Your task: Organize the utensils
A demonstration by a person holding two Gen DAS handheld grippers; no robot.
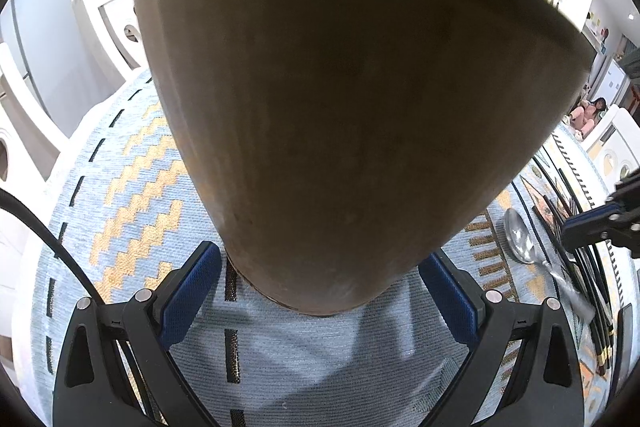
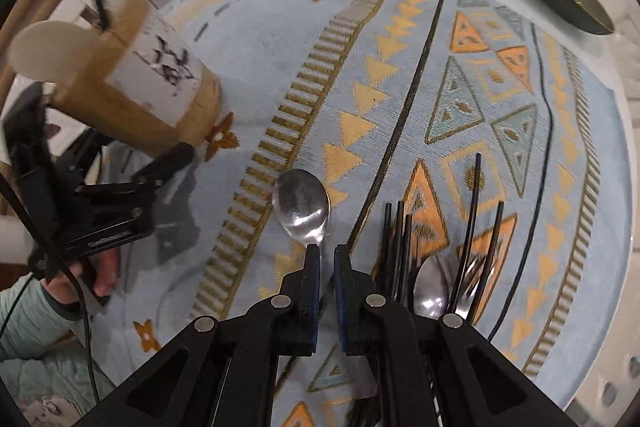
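The left gripper clamped the wooden utensil holder near the mat's edge; the right gripper, jaws together, hung over the spoon mid-mat.

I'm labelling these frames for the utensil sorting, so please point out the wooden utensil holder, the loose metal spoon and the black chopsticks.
Wooden utensil holder [image 2: 160, 95]: right wrist view, on its white label.
Metal spoon [image 2: 302, 205]: right wrist view, middle of the bowl.
Black chopsticks [image 2: 400, 239]: right wrist view, on one stick's shaft.
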